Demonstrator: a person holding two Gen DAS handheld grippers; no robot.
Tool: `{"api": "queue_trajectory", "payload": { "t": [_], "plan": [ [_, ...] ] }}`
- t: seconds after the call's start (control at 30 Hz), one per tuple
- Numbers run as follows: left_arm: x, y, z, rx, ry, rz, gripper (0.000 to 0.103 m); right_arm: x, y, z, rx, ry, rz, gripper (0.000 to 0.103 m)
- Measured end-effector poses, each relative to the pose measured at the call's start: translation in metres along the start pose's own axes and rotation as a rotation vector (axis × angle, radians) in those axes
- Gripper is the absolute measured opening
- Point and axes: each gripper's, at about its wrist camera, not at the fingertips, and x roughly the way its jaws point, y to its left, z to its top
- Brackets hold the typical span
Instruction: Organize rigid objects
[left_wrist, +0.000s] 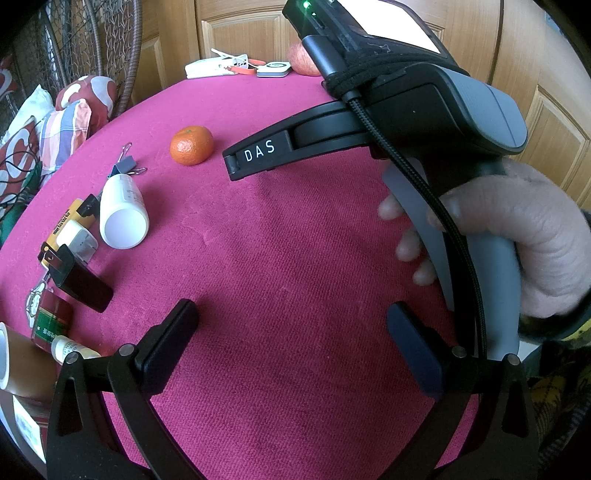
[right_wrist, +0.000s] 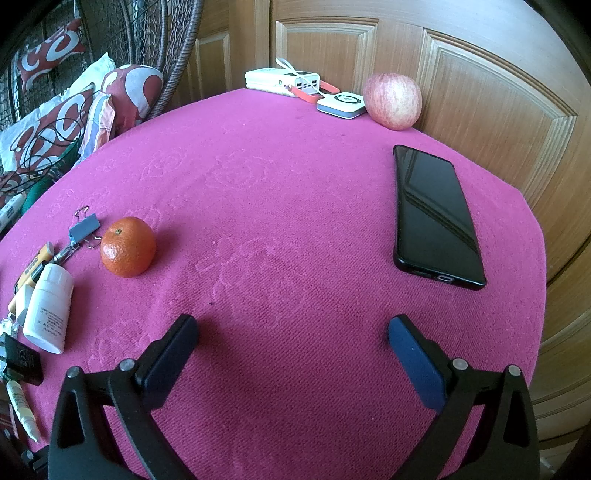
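Note:
A magenta cloth covers the table (left_wrist: 295, 240) (right_wrist: 288, 192). My left gripper (left_wrist: 291, 332) stands open over bare cloth, nothing between its fingers. My right gripper (right_wrist: 291, 339) is open too, above bare cloth; its body (left_wrist: 424, 110) fills the right of the left wrist view, held by a hand (left_wrist: 517, 236). A mandarin (left_wrist: 191, 144) (right_wrist: 127, 246) sits left of centre. A white bottle (left_wrist: 123, 212) (right_wrist: 50, 306) lies on its side beside binder clips (left_wrist: 125, 162) (right_wrist: 84, 227). A black phone (right_wrist: 434, 216) lies flat ahead and right of the right gripper.
An apple (right_wrist: 392, 100), a white power bank (right_wrist: 282, 82) and a small white-grey device (right_wrist: 341, 104) sit at the far edge by wooden panelling. Small boxes, a black charger (left_wrist: 83, 284) and tubes crowd the left edge. A wicker chair with cushions (right_wrist: 62, 110) stands left.

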Motion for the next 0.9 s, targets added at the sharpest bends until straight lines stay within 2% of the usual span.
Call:
{"api": "queue_trajectory", "payload": {
  "t": [0.27,0.37,0.53,0.6,0.73,0.77,0.9],
  "plan": [
    [0.0,0.0,0.0,0.001,-0.001,0.001,0.103,0.0,0.001,0.0,0.0,-0.002,0.0,0.103],
    [0.0,0.0,0.0,0.0,-0.001,0.001,0.103,-0.004,-0.004,0.0,0.019,-0.013,0.04,0.103],
    [0.0,0.0,-0.001,0.0,0.0,0.0,0.103,-0.019,-0.025,-0.001,0.092,-0.07,0.21,0.103],
    [0.0,0.0,-0.001,0.0,0.0,0.0,0.103,-0.033,-0.03,0.001,0.096,-0.125,0.292,0.103],
    [0.0,0.0,0.0,0.0,0.0,0.0,0.103,-0.058,-0.028,0.009,0.023,-0.243,0.446,0.103],
    [0.0,0.0,0.0,0.0,0.0,-0.001,0.103,-0.061,-0.029,0.014,0.029,-0.226,0.496,0.103],
    [0.0,-0.001,-0.001,0.0,0.0,0.001,0.103,-0.077,-0.015,0.027,-0.081,-0.308,0.542,0.103]
  ]
}}
